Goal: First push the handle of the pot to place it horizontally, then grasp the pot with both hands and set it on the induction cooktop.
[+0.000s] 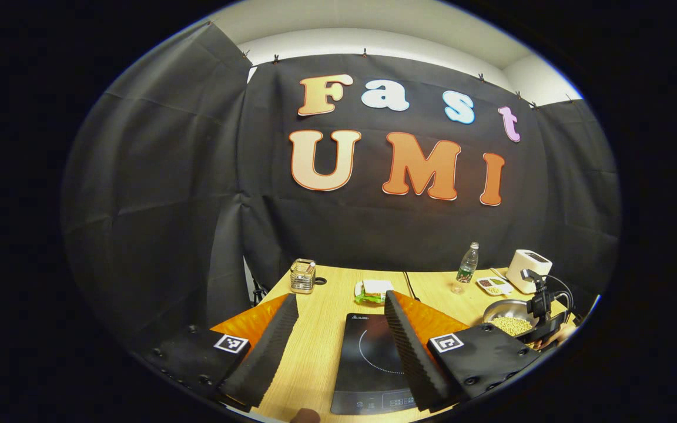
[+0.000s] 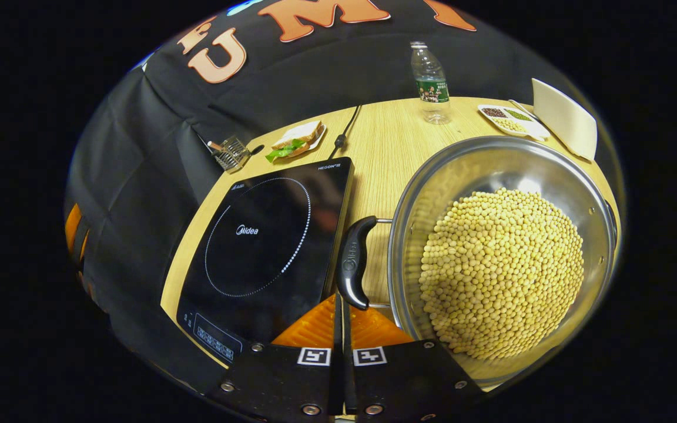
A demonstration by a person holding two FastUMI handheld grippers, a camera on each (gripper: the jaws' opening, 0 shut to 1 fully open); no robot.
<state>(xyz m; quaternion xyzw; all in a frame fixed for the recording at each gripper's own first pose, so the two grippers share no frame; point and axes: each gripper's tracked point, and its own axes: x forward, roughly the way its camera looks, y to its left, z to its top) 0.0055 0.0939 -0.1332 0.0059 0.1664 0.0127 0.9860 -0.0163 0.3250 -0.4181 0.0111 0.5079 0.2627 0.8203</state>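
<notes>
A steel pot (image 2: 426, 194) heaped with yellow soybeans (image 2: 503, 270) stands on the wooden table, right of the black induction cooktop (image 2: 262, 235). Its black side handle (image 2: 353, 261) faces the cooktop's edge. My right gripper (image 2: 341, 302) is shut, and its joined tips touch the lower end of that handle. In the left gripper view, my left gripper (image 1: 341, 298) is open and empty above the cooktop (image 1: 368, 364). Off to its right are the pot (image 1: 500, 308) and the right gripper (image 1: 541, 305) beside it.
Along the table's back stand a plastic bottle (image 2: 431, 82), a sandwich on a plate (image 2: 297, 141), a small wire holder (image 2: 230, 153), a white appliance (image 2: 565, 117) and a tray of beans (image 2: 506, 117). A black cable (image 2: 344, 132) runs behind the cooktop.
</notes>
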